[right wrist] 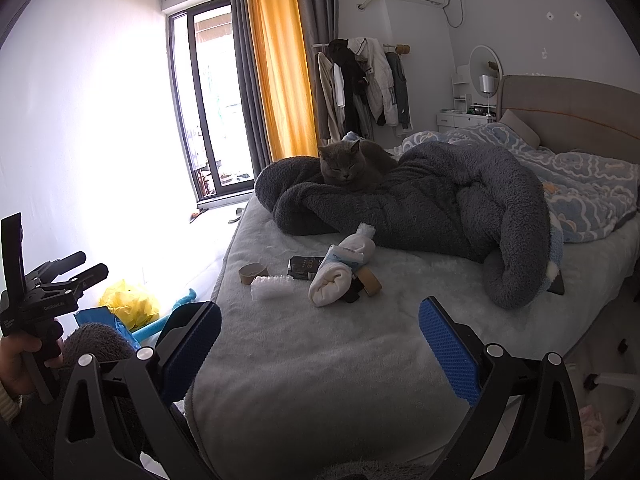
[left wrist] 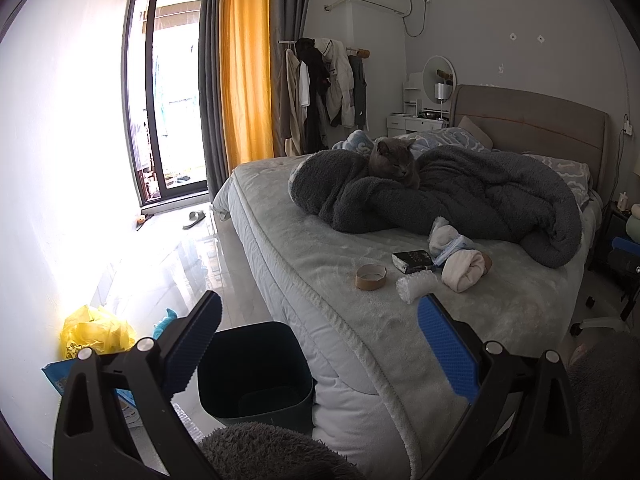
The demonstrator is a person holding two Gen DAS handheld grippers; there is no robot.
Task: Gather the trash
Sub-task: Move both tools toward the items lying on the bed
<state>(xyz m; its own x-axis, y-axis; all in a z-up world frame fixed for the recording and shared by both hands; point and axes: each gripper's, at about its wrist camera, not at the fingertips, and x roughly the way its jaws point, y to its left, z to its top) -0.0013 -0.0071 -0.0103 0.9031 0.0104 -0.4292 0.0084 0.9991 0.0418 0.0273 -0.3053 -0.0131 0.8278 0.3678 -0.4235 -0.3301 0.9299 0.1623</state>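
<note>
On the pale bed cover lie an empty cardboard tape core [left wrist: 371,277] [right wrist: 253,273], a crumpled piece of clear bubble wrap [left wrist: 416,285] [right wrist: 273,286], a small black box [left wrist: 413,261] [right wrist: 306,267], a rolled white sock with a blue-white wrapper [left wrist: 464,268] [right wrist: 340,270] and a brown tape roll [right wrist: 370,281]. A dark bin [left wrist: 256,372] stands on the floor against the bed's corner. My left gripper [left wrist: 320,340] is open above the bin and bed edge. My right gripper [right wrist: 320,344] is open over the bed cover, short of the items. Both hold nothing.
A grey cat [left wrist: 394,164] [right wrist: 352,166] rests on a dark fleece blanket [left wrist: 460,196]. A yellow plastic bag [left wrist: 96,332] [right wrist: 130,304] and blue packaging [right wrist: 96,318] lie on the glossy floor by the white wall. A hand [right wrist: 20,360] grips the left tool's handle. A slipper [left wrist: 195,219] lies near the balcony door.
</note>
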